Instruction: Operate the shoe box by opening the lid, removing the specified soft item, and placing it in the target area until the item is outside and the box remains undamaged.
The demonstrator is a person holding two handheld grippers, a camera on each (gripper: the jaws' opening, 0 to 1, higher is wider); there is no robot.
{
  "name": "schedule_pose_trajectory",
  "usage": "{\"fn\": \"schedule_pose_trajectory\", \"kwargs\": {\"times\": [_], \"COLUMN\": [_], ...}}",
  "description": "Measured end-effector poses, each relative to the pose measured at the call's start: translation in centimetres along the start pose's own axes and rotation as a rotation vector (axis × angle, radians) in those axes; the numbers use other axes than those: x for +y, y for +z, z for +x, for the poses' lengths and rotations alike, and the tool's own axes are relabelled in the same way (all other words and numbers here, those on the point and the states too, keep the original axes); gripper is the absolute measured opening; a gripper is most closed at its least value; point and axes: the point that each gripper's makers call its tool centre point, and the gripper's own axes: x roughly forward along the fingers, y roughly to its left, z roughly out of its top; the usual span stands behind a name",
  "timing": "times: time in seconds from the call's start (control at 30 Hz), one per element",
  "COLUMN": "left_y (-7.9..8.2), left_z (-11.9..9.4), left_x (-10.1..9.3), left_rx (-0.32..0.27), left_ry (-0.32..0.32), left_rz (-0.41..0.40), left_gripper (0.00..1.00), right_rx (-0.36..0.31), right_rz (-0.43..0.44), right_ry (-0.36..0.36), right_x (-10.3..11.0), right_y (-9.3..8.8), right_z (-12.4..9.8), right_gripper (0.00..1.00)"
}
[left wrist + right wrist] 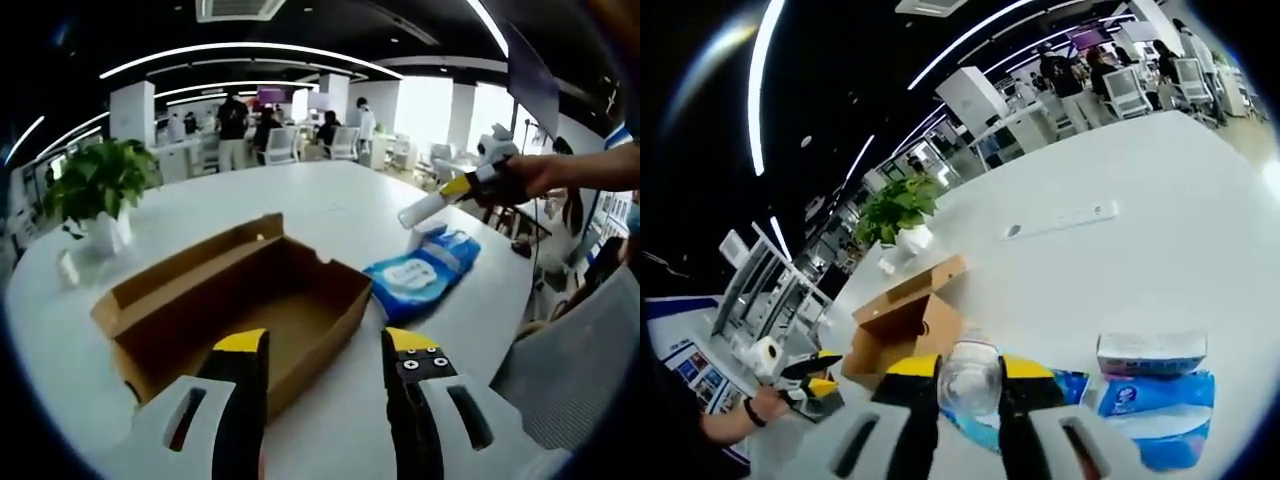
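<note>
The right hand-held gripper (971, 385), clamped on a clear plastic bottle (970, 378), hovers over the blue soft wipes pack (422, 272) lying right of the open brown cardboard box (235, 305), while the left hand-held gripper (325, 350), jaws apart, faces the box on the white worktop (330, 205).

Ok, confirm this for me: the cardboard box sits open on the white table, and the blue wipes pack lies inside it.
Not quite. The blue wipes pack lies on the white table beside the cardboard box, not inside it. The left gripper view shows this. The box does sit open on the table.
</note>
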Motion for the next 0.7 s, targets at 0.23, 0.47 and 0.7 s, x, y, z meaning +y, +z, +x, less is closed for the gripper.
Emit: {"fn": "schedule_pose_trajectory", "kwargs": {"times": [0.23, 0.47, 0.7], "left_y": [-0.1, 0.0, 0.0], "left_z": [0.0, 0.0, 0.0], "left_x": [0.2, 0.1, 0.2], "left_rx": [-0.001, -0.002, 0.000], "left_ry": [0.000, -0.002, 0.001], "left_rz": [0.000, 0.000, 0.011], "left_gripper": [0.46, 0.45, 0.46], "right_rx": [0.044, 0.096, 0.132], "right_rz": [-0.061, -0.140, -0.180], "right_ry": [-0.016, -0.023, -0.024], "right_x": [-0.1, -0.8, -1.5], "right_y": [-0.1, 0.1, 0.1], "right_z": [0.2, 1.1, 1.9], "right_gripper": [0.18, 0.18, 0.18]}}
